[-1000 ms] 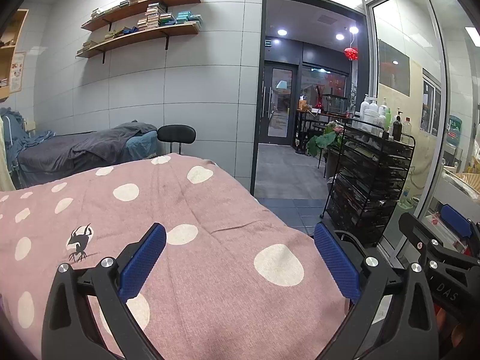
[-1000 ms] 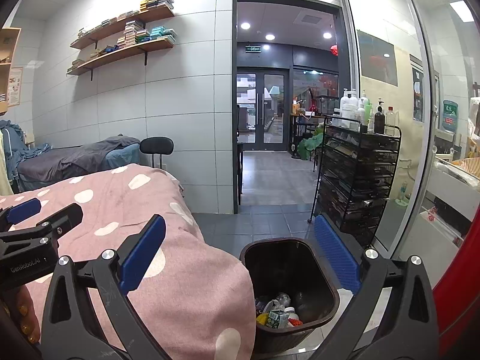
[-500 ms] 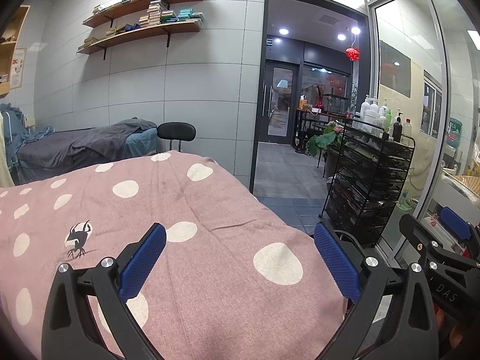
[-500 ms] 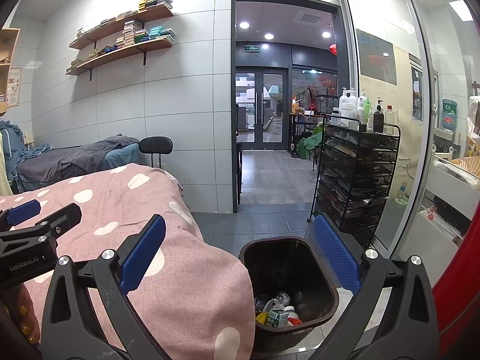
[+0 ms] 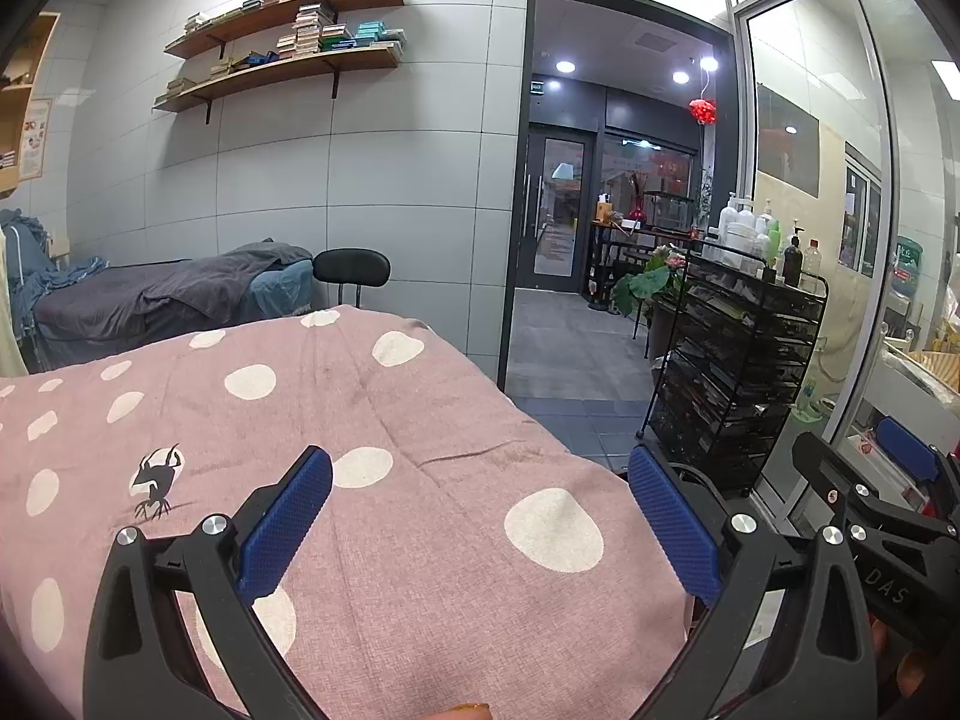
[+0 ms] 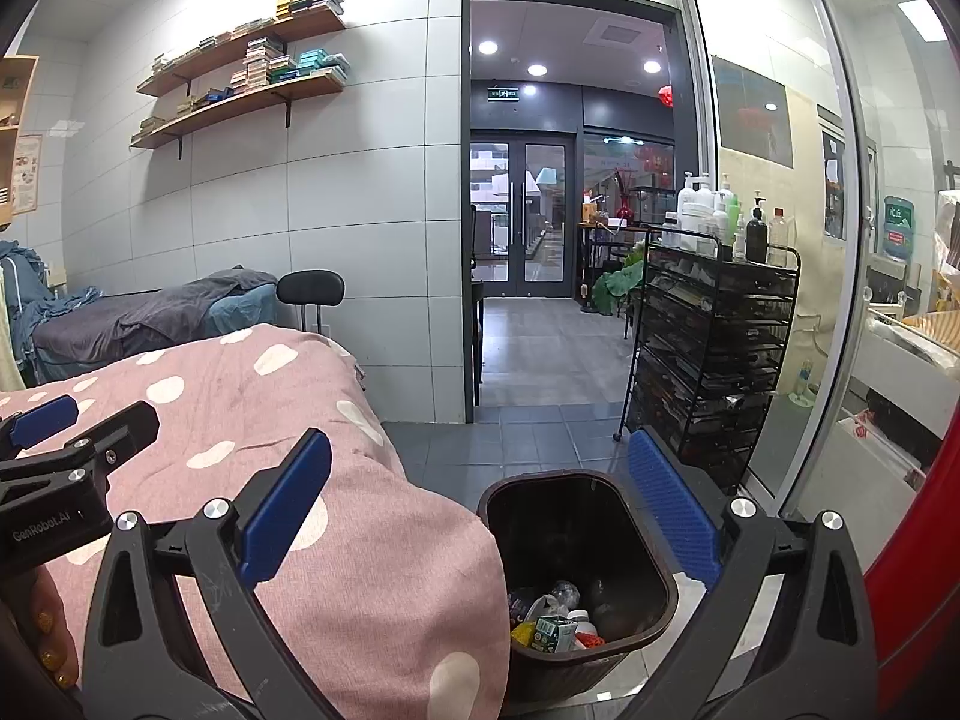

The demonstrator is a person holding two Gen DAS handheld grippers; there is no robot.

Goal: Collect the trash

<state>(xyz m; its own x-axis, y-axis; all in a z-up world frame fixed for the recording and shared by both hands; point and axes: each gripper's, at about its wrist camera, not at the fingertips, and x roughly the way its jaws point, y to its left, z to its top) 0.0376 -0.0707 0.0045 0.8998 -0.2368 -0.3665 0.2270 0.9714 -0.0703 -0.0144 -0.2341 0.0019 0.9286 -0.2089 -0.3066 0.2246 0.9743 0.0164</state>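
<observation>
Nothing has shifted much since a second ago: both claws stay spread and empty. Left gripper hovers over the pink dotted blanket. Right gripper hangs above the dark bin, just right of the blanket, with trash at its bottom.

Much of the trash at the bottom of the black bin lay in shadow, only a small green carton and a white cap legible among it. The bin's near rim was cut off behind the right gripper frame. Items on the wall shelves and in the black wire rack were too small to identify.
</observation>
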